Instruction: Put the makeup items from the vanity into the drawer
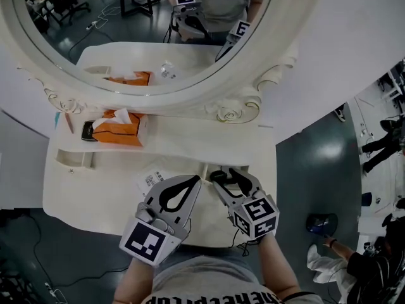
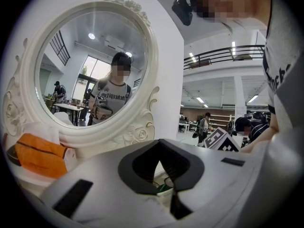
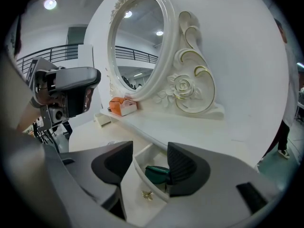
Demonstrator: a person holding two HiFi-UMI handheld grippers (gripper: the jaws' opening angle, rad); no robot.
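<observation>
A green item (image 3: pixel 156 173) already lies in the open drawer (image 3: pixel 137 167) below the right hand-held gripper (image 3: pixel 149 151), jaws apart and empty, the left hand-held gripper (image 1: pixel 190 183) closed on nothing, so the task seems nearly done.

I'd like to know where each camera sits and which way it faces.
Head view: on the person's head, facing steeply down at the vanity top, mirror and orange tissue box; forearms, left gripper and right gripper show.
Left gripper view: on that gripper, facing the mirror over shut jaws; the person's shirt at right.
Right gripper view: on that gripper, facing the open drawer and green item past open jaws; the left gripper at left.
Shared: all three show the mirror and tissue box.
</observation>
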